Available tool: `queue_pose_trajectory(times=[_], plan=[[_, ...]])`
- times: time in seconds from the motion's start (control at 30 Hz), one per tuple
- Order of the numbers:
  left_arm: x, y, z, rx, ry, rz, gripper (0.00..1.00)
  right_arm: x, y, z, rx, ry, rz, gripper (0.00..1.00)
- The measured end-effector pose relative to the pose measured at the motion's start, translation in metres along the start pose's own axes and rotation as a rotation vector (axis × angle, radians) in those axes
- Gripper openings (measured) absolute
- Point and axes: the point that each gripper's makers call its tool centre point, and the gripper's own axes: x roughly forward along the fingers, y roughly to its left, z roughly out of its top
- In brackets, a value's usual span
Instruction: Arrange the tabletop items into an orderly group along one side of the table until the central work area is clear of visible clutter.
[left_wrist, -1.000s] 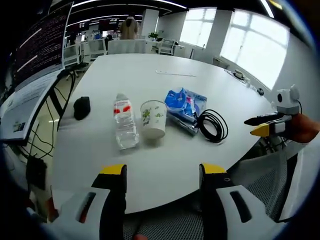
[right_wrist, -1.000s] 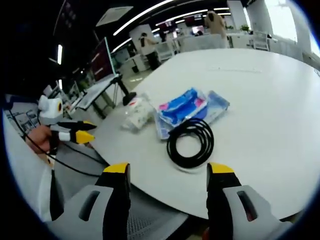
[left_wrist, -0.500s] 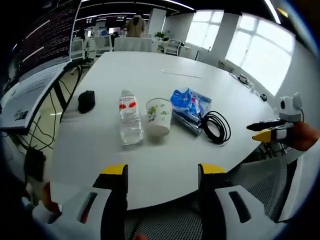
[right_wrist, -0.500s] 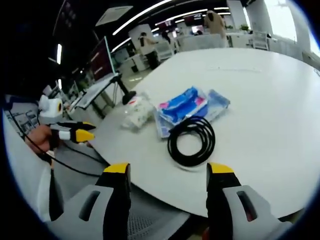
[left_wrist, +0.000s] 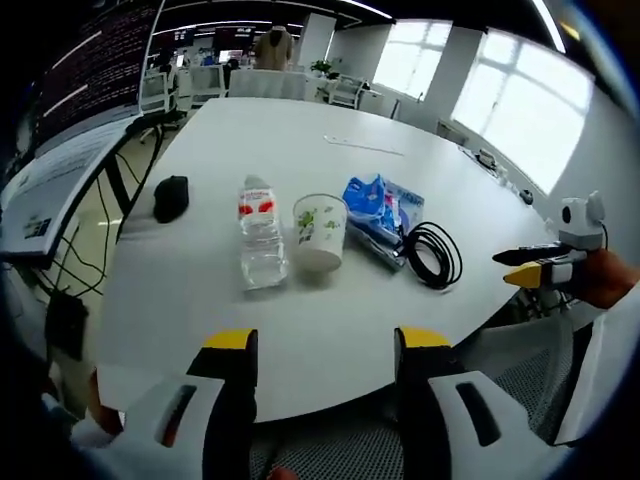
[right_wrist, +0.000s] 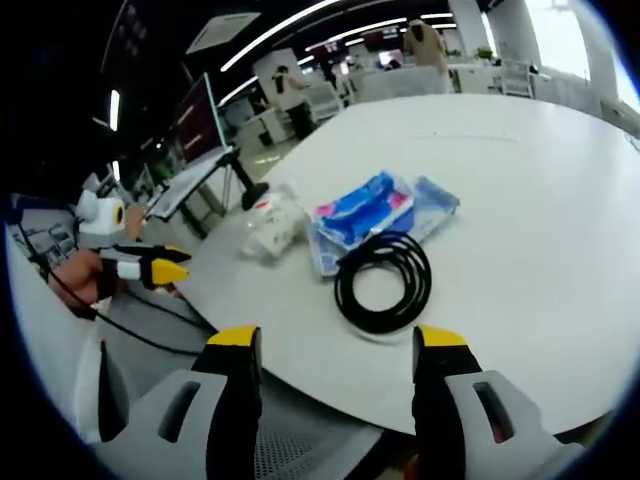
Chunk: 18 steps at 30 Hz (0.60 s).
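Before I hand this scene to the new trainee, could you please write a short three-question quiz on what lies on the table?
1. True or false: the paper cup stands between the water bottle and the blue packet.
2. The coiled black cable lies: A) under the bottle, B) against the blue packet, C) on the black mouse.
3. Fill in: the left gripper and the right gripper are both ____.

Key: 1 true; 2 B; 3 open.
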Motion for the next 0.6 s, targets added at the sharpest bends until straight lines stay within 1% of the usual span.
queue_pose_trajectory(times=[0.2, 0.37, 0.6], plan=[[0.0013, 0.0017, 0.0027, 0.004, 0.003, -0.006, 0.55, 0.0016, -0.0006, 0.0062, 0.003, -0.011, -0.005, 0.6], [0.0009, 0.0033, 0.0063, 0.004, -0.002, -0.007, 0.54, 0.0028, -0.0027, 0.0074, 0.006, -0.015, -0.01, 0.6], [0.0006, 0.0057, 0.0032, -0.004, 0.002, -0.006, 0.54, 0.0013, -0.0023, 0.0054, 0.013, -0.014, -0.012, 0.6]])
